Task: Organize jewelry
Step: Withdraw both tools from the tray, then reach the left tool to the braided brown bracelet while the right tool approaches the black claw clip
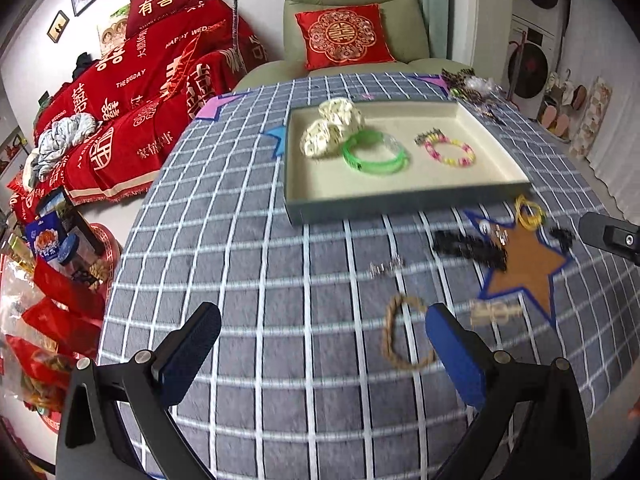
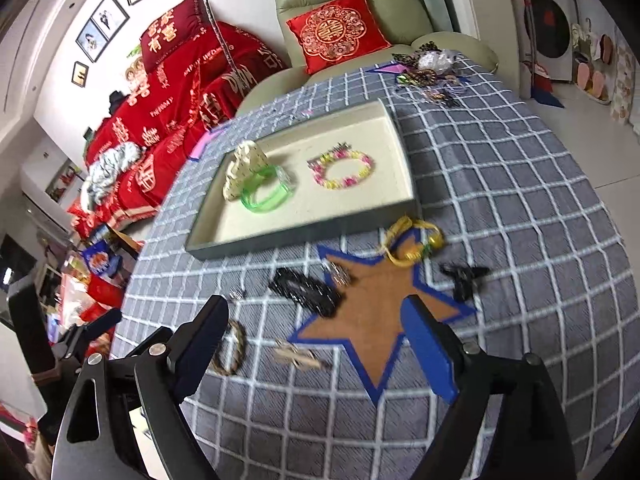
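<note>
We found both grippers over a counter [image 1: 248, 240] covered in a grey cloth with a white grid. The left gripper [image 1: 322, 344] had its fingers spread wide with nothing between the pads; a braided tan bracelet [image 1: 406, 330] lay on the cloth just inside its blue right finger [image 1: 454, 356]. The right gripper [image 2: 316, 344] likewise stood with fingers apart and gripped nothing; beneath it lay a pale hair clip [image 2: 298, 356], too blurred for us to describe further.

A shallow cream-lined tray [image 2: 396, 128] sat at the middle of the counter. Inside it we noted a white patterned scrunchie [image 2: 244, 170], a green bangle [image 2: 264, 196] touching the scrunchie, and a pink-and-yellow beaded bracelet [image 2: 340, 170] lying apart on the tray's right half.

Outside the tray, on the near side, we recorded a brown star-shaped mat with a blue edge [image 2: 372, 300]. A yellow cord bracelet [image 2: 408, 244] lay at its upper point, a black beaded piece [image 2: 304, 290] overlapped its left arm, and a black claw clip [image 2: 464, 278] sat just right of it. A small silver item [image 1: 384, 268] rested on the cloth nearby; we could not tell what it was. A loose heap of further jewelry [image 2: 430, 70] occupied the far right corner of the counter.
</note>
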A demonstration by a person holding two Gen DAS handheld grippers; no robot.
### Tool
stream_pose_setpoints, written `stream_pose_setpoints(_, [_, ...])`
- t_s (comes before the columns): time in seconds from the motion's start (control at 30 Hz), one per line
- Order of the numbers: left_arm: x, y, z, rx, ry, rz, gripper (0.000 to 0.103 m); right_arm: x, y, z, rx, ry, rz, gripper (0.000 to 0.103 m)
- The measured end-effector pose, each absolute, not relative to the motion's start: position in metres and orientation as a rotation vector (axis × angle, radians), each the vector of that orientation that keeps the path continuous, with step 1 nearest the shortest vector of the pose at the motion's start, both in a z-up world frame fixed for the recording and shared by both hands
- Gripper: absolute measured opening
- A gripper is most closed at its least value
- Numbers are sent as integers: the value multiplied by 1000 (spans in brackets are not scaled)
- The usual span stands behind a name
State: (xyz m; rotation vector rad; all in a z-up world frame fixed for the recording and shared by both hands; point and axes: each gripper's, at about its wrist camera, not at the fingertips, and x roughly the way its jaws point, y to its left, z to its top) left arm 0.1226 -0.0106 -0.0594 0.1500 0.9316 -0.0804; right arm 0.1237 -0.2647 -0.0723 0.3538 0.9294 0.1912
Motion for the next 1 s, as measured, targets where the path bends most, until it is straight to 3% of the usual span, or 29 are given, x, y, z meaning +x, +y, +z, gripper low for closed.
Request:
stream_pose_setpoints(0.47, [92,-11,-98,118,1015,-66,103,65,-273,-132,349,1085,126,90])
stream_pose_setpoints(1.0, [116,-20,-109,81,1030,-69,103,86,-322,-134,310,1076,-29,90])
